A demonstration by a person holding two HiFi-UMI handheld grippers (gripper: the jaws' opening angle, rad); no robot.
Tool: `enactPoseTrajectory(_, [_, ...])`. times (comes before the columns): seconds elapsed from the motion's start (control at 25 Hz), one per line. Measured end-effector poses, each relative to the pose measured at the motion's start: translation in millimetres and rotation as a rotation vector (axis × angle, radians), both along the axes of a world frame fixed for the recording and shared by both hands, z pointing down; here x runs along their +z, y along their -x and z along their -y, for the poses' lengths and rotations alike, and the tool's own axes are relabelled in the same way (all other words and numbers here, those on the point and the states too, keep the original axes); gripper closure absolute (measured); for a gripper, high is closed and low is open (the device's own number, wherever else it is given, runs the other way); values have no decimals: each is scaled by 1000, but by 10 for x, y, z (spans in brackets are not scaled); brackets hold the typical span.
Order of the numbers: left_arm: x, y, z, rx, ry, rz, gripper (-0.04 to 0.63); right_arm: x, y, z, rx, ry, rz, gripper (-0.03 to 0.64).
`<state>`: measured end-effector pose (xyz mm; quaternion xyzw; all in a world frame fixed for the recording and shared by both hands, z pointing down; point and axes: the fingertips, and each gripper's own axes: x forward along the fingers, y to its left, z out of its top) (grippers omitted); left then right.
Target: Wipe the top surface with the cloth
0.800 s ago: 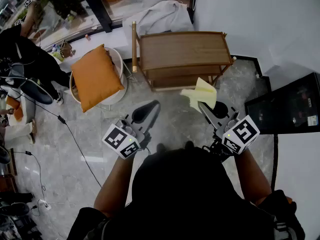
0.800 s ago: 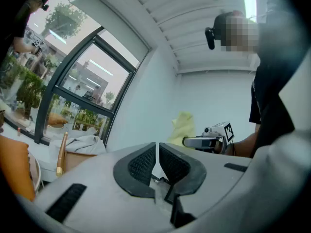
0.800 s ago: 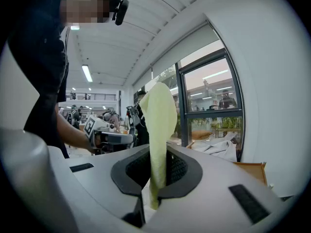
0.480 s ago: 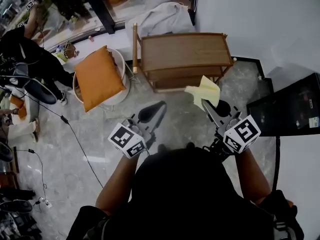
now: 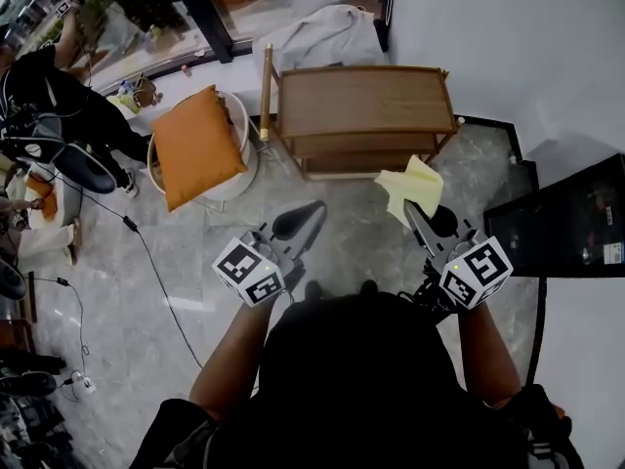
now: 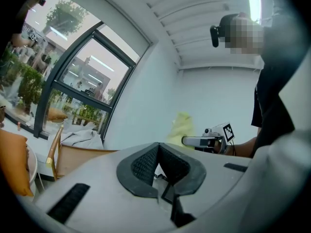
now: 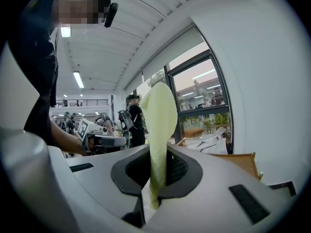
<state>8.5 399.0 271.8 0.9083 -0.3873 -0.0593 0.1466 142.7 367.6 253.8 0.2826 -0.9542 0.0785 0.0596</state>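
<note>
A pale yellow cloth (image 5: 410,188) sticks up from my right gripper (image 5: 418,219), which is shut on it; in the right gripper view the cloth (image 7: 158,130) stands pinched between the jaws. My left gripper (image 5: 301,217) is shut with nothing between its jaws, level with the right one. Both are held over the floor in front of a wooden shelf table (image 5: 362,98), whose brown top is bare. From the left gripper view I see the cloth (image 6: 182,129) and the right gripper (image 6: 206,141) off to the right.
A round white chair with an orange cushion (image 5: 194,145) stands left of the table. A grey cloth heap (image 5: 322,34) lies behind it. A black cabinet (image 5: 576,218) is at the right by the white wall. A cable (image 5: 156,272) runs over the tiled floor.
Both grippers and the cloth have drifted slightly right in the head view as the view shifted. Their grip and spacing are unchanged.
</note>
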Motion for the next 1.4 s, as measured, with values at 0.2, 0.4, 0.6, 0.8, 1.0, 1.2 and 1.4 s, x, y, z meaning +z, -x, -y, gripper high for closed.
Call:
enactPoseTrajectory(0.2, [81,-247,7,-3,7,18,586,79,-192,-36,-56,47,40,584])
enactPoseTrajectory(0.4, [177,-439,43,-48,19,46,586,211,-451,22,-73,74,45,584])
enactPoseTrajectory(0.6, [215,-257,151,-115,37,58,586,311,-507,204,-72,110,72,584])
enactPoseTrajectory(0.8, [262,127,353,-151,41,61,586,478,-261,473,-91,141,53,584])
enactPoseTrajectory(1.0, [379,431,785,-142,42,39,586,499,187,896,-92,147,11,584])
enactPoseTrajectory(1.2, [302,815,1283,-120,13,37,584,380,708,1307,-120,138,-39,584])
enactPoseTrajectory(1.4, [246,1214,1709,-85,22,86,585,313,1136,1718,-116,141,-73,584])
